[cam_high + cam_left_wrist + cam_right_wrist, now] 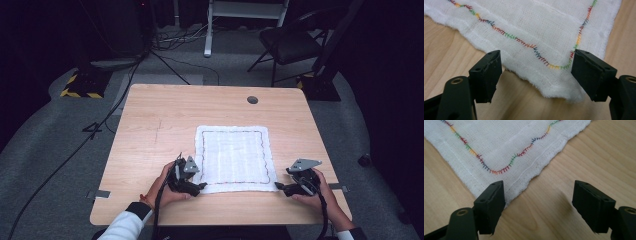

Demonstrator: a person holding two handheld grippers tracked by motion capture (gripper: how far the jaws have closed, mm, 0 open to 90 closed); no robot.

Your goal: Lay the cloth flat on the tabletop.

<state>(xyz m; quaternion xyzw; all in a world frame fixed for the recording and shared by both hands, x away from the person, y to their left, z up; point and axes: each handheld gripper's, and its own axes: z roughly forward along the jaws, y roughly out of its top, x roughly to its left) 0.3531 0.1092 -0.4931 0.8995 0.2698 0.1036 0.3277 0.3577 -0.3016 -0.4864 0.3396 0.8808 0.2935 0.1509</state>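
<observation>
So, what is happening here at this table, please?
A person holds a gripper in each hand at the near edge of a wooden table. A white cloth with multicoloured stitching lies flat on it. The left gripper is at the cloth's near left corner and the right gripper at its near right corner. Both have open jaws, and neither has gripped the cloth yet. It looks like both corners are about to be picked up.
</observation>
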